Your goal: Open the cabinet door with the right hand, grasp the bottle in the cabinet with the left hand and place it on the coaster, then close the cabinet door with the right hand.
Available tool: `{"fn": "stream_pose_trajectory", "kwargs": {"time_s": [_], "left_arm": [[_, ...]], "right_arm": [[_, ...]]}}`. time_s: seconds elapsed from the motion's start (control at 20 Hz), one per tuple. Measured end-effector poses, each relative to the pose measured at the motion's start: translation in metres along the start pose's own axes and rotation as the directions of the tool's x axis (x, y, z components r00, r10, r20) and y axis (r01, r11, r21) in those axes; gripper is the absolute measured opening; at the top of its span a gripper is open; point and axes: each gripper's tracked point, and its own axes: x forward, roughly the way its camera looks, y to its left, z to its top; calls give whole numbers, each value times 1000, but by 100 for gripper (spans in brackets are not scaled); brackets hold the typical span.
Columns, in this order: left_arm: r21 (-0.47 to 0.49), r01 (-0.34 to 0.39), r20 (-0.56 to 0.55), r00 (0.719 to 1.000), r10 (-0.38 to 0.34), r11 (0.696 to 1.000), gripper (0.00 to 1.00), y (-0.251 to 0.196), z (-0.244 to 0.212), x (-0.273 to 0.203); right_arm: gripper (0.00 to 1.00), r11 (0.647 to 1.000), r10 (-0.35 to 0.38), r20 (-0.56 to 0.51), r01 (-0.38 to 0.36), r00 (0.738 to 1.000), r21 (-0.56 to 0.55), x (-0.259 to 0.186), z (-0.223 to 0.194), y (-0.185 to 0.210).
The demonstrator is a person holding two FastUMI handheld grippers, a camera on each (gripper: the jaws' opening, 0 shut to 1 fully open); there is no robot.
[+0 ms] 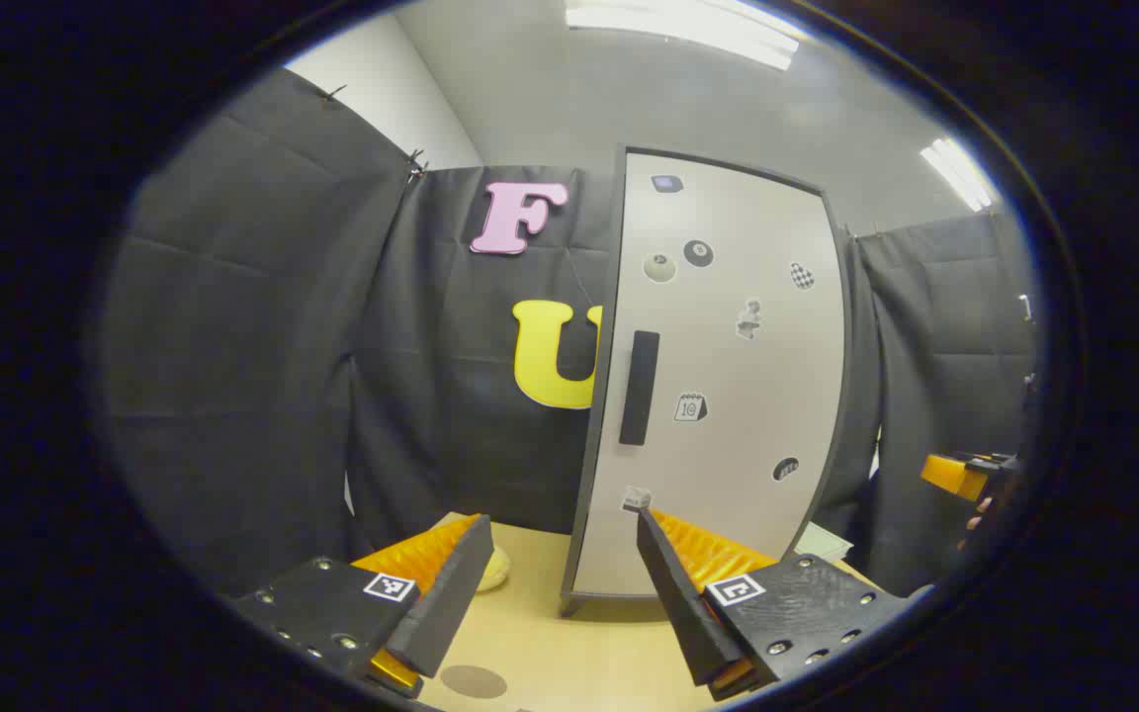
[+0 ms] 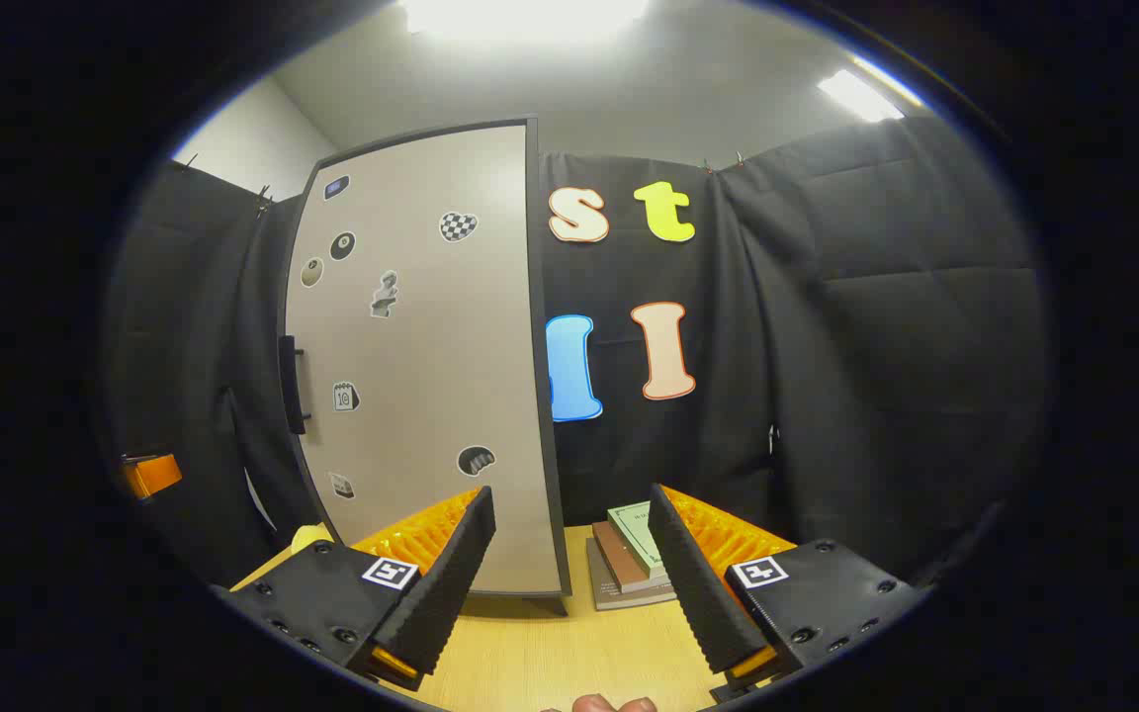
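Right gripper (image 2: 569,564), fingers spread, should approach the handle (image 2: 289,384) of the closed cabinet door (image 2: 421,366) squarely before pinching and pulling.

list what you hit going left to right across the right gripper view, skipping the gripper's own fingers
other gripper at the far left edge → door handle → cabinet door with stickers → stack of books on the table

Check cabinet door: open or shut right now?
Shut. The cabinet door sits flush in its dark frame, handle untouched; no interior shows. Both grippers hang back, open.
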Motion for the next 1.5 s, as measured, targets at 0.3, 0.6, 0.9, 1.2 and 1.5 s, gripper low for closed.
{"fn": "stream_pose_trajectory", "kwargs": {"time_s": [0.3, 0.6, 0.9, 1.2, 1.5], "left_arm": [[9, -39, -14, 999, 39, 999, 85, 22, -7, -14], [31, -56, -8, 998, 57, 998, 85, 33, -8, -23], [26, -65, -26, 997, 66, 998, 85, 38, -20, -29], [1, -65, -51, 997, 65, 998, 85, 45, -37, -35], [26, -81, -59, 995, 83, 996, 91, 60, -48, -44]], "right_arm": [[98, 999, 35, 4, -35, 999, -33, -11, 0, 14], [98, 997, 62, -20, -63, 998, -41, -14, -7, 32], [98, 994, 91, -28, -92, 996, -59, -16, -12, 47], [98, 990, 136, -61, -138, 989, -35, -12, -11, 71], [98, 981, 190, -65, -192, 980, -18, 12, 9, 113]]}}
